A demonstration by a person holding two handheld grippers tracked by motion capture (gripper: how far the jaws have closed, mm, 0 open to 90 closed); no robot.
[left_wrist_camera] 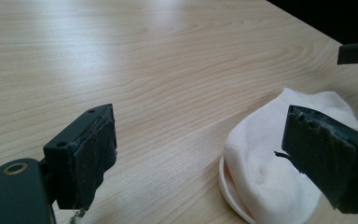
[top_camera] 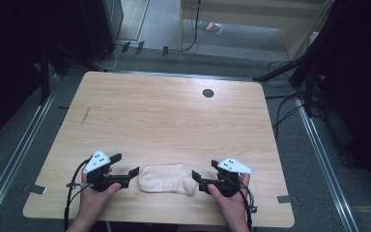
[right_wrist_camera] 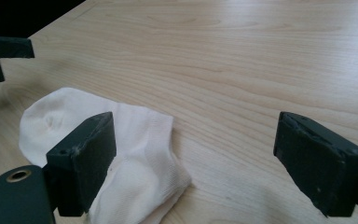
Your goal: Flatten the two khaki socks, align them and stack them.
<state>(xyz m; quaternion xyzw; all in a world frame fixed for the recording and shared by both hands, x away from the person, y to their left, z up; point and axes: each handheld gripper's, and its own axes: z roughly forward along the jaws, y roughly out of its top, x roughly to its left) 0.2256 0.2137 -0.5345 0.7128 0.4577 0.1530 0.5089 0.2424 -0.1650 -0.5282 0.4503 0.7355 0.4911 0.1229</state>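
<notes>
My left gripper (top_camera: 127, 164) and right gripper (top_camera: 203, 174) sit low on the near part of the desk (top_camera: 164, 111) in the high view, jaws apart, flanking a white sock (top_camera: 168, 179) lying flat between them. In the left gripper view I see the sock (left_wrist_camera: 279, 158) just behind my right-hand jaw. In the right gripper view the sock (right_wrist_camera: 135, 154) lies partly behind my left-hand jaw, and the jaws stand wide.

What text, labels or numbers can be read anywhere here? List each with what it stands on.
None can be read. The sock, the table and both tongs carry no visible lettering. The small coloured packet on the floor beyond the table is too small and blurred to read.
</notes>
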